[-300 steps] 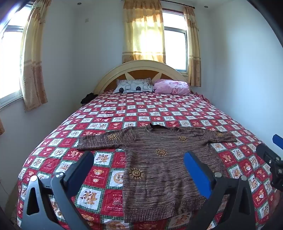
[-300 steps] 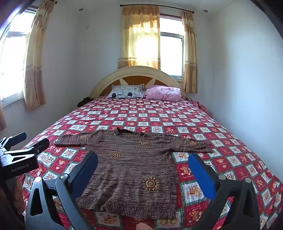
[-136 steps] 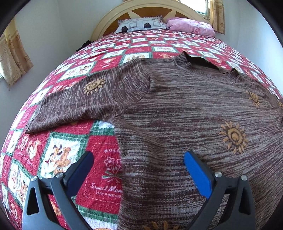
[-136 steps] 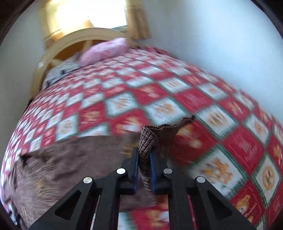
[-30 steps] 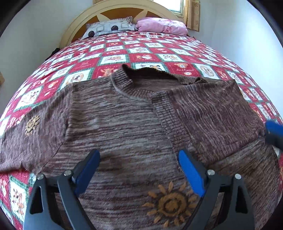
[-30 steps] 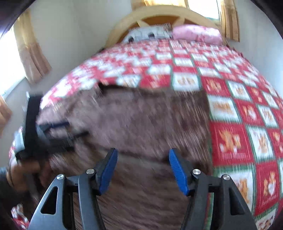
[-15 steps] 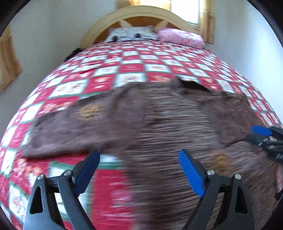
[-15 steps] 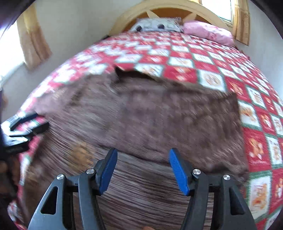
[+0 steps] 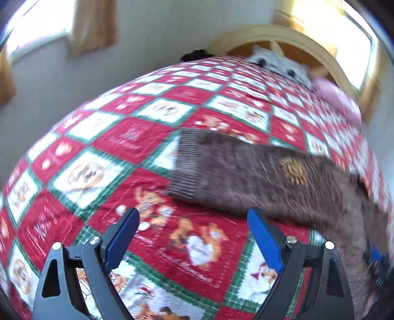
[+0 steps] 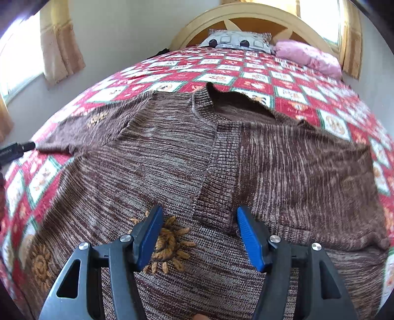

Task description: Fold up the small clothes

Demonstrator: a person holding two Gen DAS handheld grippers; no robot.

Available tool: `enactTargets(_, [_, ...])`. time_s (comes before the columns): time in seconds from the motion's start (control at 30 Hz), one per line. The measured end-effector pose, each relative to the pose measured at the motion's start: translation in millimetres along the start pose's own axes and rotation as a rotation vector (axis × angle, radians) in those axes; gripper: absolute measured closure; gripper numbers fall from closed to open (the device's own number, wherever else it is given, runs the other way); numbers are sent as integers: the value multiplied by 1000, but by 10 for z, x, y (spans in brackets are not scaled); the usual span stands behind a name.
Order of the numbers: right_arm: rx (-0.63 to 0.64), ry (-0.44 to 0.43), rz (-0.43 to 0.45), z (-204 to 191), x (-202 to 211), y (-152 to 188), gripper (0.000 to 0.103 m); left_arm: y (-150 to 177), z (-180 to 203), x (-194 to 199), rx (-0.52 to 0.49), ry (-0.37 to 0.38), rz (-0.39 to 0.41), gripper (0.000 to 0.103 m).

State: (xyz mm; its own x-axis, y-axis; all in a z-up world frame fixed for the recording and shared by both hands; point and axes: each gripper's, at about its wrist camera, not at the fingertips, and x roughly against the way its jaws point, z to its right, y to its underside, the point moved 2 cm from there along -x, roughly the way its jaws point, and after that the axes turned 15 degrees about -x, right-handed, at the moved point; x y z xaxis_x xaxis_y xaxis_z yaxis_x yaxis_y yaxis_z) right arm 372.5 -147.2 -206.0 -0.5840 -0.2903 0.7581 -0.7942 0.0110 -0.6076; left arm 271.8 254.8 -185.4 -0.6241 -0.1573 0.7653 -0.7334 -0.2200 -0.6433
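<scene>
Tongs first: the left gripper (image 9: 192,236) hangs with its blue pads spread wide and nothing between them, just short of the ribbed cuff (image 9: 183,165) of the outstretched left sleeve (image 9: 246,177). That sleeve lies flat on the red, white and green patchwork bedspread (image 9: 103,152), its cuff end pointing to the left edge of the bed. Over on the other side, the right gripper (image 10: 199,236) hovers empty too, pads parted, above the chest of the brown marled knit sweater with embroidered orange suns (image 10: 138,172). Just beyond its tips sits the right sleeve (image 10: 295,172), laid across the front with its cuff near the middle, beside a sun motif. So one sleeve looks folded in, one not; my read is that the left sleeve is next, then the body must be folded over. Farther off, a grey patterned pillow (image 10: 236,40) and a pink pillow (image 10: 307,57) rest against the arched wooden headboard (image 10: 246,14).
</scene>
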Motion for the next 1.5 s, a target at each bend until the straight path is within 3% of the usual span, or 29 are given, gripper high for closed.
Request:
enactTargets(0.13, [-33,-37,1,75,3,4,39,72,-211,-39,166,81,15,21])
enactTargets(0.3, [-23,-30,13,58,19,16,39,47,-228,-220,238,142,-9,43])
enactTargets(0.47, [-49,-64,17,120,65,30,39,-13,-254,-318,331,192,4,43])
enactTargets(0.63, [-82,-110,18,200,85,19,39,-72,-346,-419,376,186,18,47])
enactTargets(0.73, [-90,-121,20,211,86,9,39,-107,-335,-455,340,146,20,64])
enactTargets(0.8, [-96,-127,21,218,90,12,39,-120,-361,-495,323,142,15,93])
enactTargets(0.9, [-103,-136,22,231,93,12,39,-98,-433,-519,348,184,27,94])
enactTargets(1.5, [-119,-154,26,265,106,2,39,-281,-306,-246,284,235,85,96])
